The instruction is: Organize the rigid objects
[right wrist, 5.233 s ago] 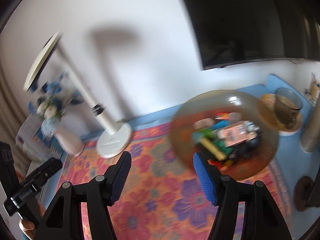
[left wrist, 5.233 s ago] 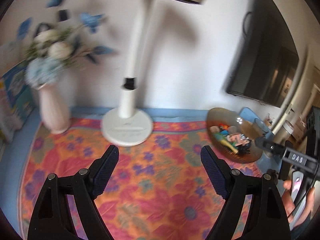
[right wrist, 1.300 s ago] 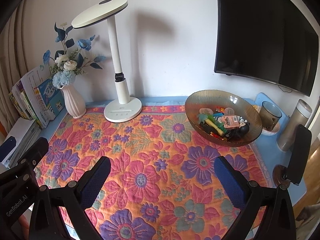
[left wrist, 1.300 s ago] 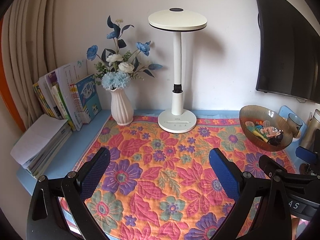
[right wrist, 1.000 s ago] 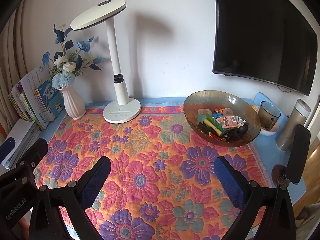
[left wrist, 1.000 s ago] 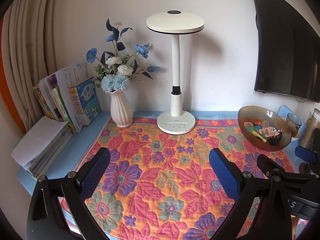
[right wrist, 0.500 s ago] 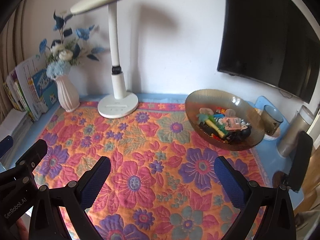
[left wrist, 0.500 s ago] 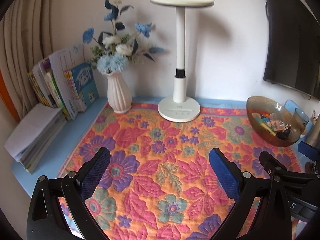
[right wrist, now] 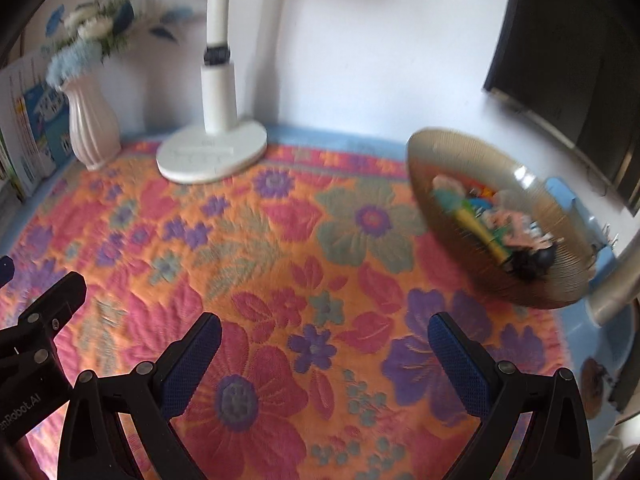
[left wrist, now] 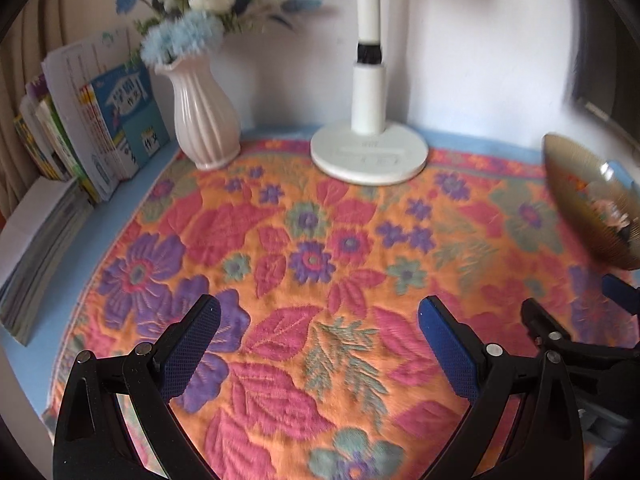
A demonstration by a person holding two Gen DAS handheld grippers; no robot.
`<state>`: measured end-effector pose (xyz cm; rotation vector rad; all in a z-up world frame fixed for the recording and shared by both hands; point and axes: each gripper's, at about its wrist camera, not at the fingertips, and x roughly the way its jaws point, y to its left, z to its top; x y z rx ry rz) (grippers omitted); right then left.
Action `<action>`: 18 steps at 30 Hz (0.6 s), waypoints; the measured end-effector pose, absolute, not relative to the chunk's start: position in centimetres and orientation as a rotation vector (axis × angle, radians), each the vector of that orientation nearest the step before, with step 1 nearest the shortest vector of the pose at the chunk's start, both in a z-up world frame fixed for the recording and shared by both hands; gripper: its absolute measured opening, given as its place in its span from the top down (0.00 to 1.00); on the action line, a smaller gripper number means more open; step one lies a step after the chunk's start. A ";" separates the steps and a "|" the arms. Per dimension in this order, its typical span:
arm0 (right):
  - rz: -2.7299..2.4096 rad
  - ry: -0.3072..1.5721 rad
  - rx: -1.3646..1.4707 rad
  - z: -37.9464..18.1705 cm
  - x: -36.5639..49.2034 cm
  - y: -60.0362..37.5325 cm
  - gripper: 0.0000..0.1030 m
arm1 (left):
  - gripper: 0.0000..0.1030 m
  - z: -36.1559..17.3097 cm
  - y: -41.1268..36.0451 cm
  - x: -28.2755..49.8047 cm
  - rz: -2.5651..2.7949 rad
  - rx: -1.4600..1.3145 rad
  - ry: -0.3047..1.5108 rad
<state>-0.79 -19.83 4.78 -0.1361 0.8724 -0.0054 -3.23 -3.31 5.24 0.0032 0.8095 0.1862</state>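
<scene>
We judged the sorting unstarted: both the left hand-held gripper (left wrist: 318, 332) and right hand-held gripper (right wrist: 324, 350) hung released and empty, trinkets (right wrist: 496, 224) heaped in the bowl (right wrist: 448, 168).

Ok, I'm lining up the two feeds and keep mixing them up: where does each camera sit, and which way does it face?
Left wrist: on the left hand-held gripper, looking down over the cloth toward vase and lamp; its open fingers show, the right gripper's body at right.
Right wrist: on the right hand-held gripper, facing lamp and bowl; open fingers show, the left gripper at left.
Shared: cloth, vase, lamp, bowl.
</scene>
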 end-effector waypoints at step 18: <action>0.028 0.990 -0.036 0.8 1.4 -21.2 0.00 | 0.00 0.8 -2.3 -1.3 0.198 -0.029 0.932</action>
